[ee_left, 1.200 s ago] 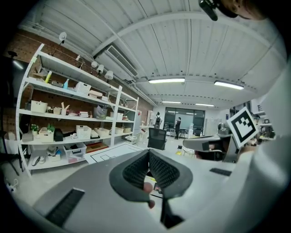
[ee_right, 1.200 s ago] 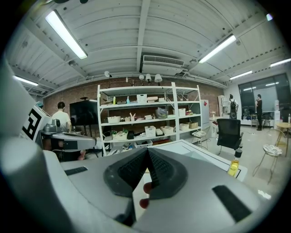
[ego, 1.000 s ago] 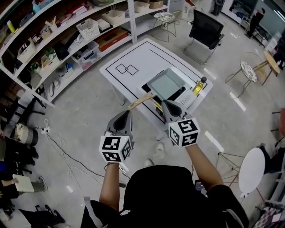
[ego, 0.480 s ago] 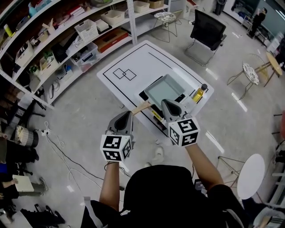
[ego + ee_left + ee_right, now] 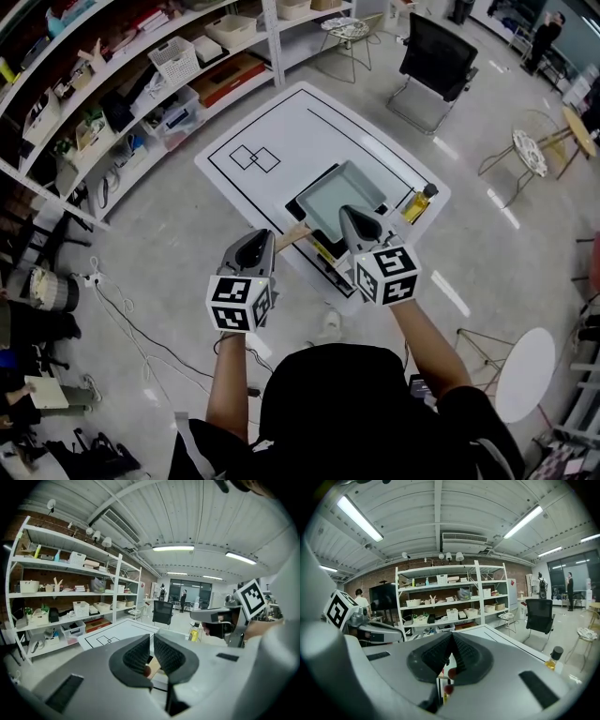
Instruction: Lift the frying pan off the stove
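The left gripper (image 5: 264, 236) hangs just off the near edge of the worktop (image 5: 281, 127). Its jaws are together on nothing, and the wooden handle (image 5: 292, 236) lies just beyond their tips. The right gripper (image 5: 350, 214), jaws also together and empty, is over the near rim of the pan (image 5: 342, 190). The pan sits on the stove (image 5: 300, 201) at the worktop's near edge, its handle poking out past that edge. A bottle (image 5: 419, 201) stands at the right corner.
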Action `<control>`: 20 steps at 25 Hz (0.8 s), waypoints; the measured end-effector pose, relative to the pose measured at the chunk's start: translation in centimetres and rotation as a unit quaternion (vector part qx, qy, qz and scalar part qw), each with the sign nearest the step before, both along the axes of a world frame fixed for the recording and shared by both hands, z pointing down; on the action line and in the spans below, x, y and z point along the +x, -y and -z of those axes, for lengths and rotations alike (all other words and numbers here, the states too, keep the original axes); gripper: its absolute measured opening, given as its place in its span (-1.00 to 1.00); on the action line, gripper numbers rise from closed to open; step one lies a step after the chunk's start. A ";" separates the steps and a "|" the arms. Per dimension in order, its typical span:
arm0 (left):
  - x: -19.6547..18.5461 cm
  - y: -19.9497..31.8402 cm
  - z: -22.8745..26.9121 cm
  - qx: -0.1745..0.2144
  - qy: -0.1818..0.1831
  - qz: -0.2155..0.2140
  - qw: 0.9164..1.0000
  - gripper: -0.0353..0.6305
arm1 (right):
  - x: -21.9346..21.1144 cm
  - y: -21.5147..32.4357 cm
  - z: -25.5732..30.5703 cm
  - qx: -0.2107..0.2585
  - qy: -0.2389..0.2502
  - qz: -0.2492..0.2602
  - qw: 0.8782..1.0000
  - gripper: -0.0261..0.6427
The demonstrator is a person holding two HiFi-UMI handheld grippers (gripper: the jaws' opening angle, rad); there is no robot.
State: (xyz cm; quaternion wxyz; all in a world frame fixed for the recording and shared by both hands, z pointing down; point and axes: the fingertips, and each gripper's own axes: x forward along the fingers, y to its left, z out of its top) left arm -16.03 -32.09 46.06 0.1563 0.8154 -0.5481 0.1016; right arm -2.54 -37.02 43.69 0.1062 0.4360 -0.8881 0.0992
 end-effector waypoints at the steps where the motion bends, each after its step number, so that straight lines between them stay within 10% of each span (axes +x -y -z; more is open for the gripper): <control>1: 0.0 0.3 -0.3 -0.005 0.000 0.001 1.000 -0.86 | 0.1 0.3 -0.2 -0.002 -0.001 0.000 1.000 -0.92; 20: 1.4 4.8 -6.3 -0.117 0.053 -0.057 0.990 -0.35 | 0.3 5.2 -2.5 -0.030 0.001 0.003 1.000 -0.92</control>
